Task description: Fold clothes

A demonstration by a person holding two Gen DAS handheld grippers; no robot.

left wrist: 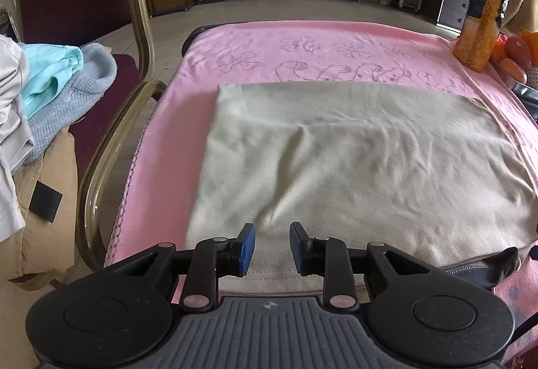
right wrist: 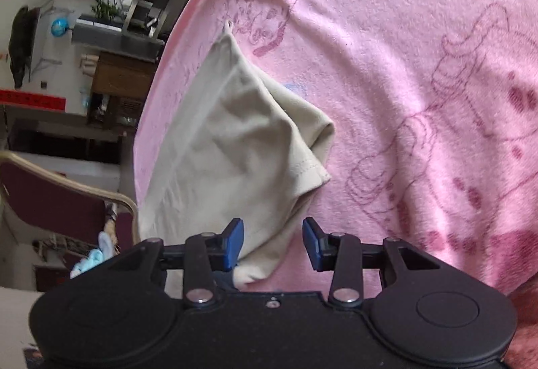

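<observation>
Left tool (left wrist: 272,248): jaws apart above the beige garment (left wrist: 353,160), gripping nothing.
Right tool (right wrist: 273,243): jaws apart over garment's corner.
Pink blanket (left wrist: 269,36): under garment.

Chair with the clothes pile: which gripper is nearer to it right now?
Left. The left gripper sits at the garment's edge beside the chair; the right gripper is at the garment's far corner, across from it.

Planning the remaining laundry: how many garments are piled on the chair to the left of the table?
3 visible: a teal garment on top, a grey-blue waffle-knit one beneath it, and a whitish one at the left edge. More may be hidden beneath.
</observation>
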